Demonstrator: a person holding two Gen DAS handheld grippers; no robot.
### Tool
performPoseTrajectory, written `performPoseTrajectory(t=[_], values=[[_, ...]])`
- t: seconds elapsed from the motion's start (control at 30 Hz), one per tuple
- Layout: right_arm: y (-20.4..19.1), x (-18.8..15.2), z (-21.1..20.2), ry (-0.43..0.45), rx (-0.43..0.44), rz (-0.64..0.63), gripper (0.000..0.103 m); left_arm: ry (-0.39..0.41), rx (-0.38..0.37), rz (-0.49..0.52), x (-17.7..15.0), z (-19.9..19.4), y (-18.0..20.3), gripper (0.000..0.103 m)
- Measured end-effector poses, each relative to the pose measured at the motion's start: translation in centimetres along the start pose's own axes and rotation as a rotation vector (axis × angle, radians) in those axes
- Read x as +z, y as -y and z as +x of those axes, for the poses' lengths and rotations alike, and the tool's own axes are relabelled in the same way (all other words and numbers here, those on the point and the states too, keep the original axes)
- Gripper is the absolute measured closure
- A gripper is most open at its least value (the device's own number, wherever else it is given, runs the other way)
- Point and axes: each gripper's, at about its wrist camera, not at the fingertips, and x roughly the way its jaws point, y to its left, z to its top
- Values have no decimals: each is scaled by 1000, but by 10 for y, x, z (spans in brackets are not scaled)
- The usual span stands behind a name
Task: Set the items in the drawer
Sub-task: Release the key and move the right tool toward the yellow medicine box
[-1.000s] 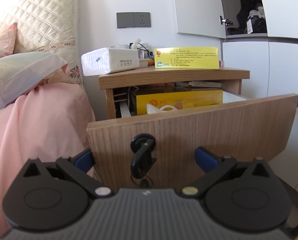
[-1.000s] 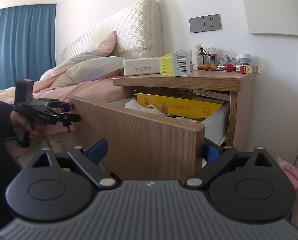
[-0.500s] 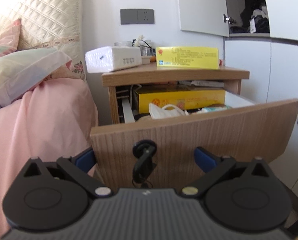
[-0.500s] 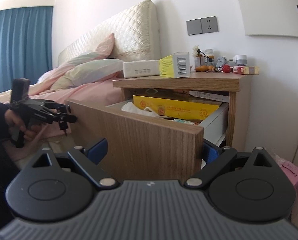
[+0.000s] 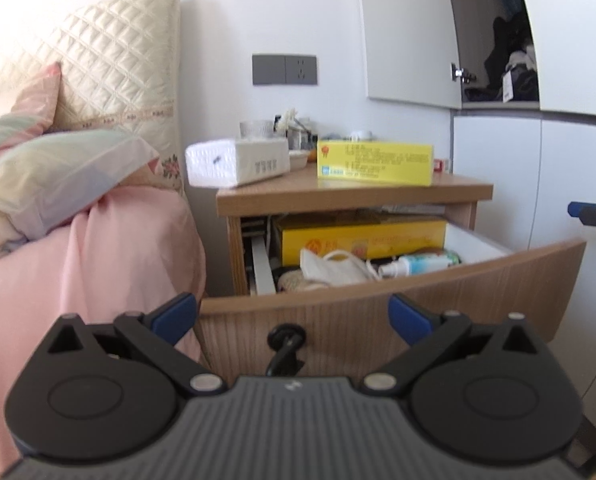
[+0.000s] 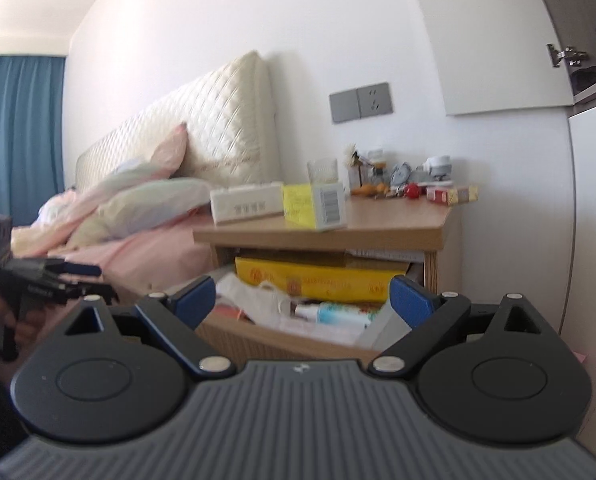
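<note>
While the drawer (image 5: 397, 312) stood pulled out of the nightstand (image 5: 353, 194), crowded with a yellow box (image 5: 361, 236), the left gripper (image 5: 294, 316) gaped empty before its front; the right gripper (image 6: 301, 296), empty, was narrowing slightly.

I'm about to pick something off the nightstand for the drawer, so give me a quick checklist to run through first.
1. Drawer pulled open: ok.
2. Left gripper fingers apart, nothing between them: ok.
3. Right gripper holding nothing, its jaws closing slightly: ok.
4. Yellow box upright near the nightstand front edge, unobstructed: ok.
5. Free room in the drawer, which already holds a face mask, a spray bottle and a long yellow carton: cannot tell.
</note>
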Motion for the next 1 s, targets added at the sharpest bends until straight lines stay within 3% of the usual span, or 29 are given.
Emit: performPoseTrajectory(t=[0.27,0.5,0.67,0.83,1.0], values=[[-33,18,-1,48,-27,-20,7,32,8,9,16,-6,29,0],[-56,24,8,19,-72,-48,7,29,52,-66,32,0,55,0],[-53,21,9,-24,-143,32,7,35,119,-105,38,0,70,0],[-62,16,-1,-21,-179,38,7,46,98,-154,41,-2,80,0],[-72,13,-8,-8,-198,23,7,66,117,-129,40,-11,93,0]])
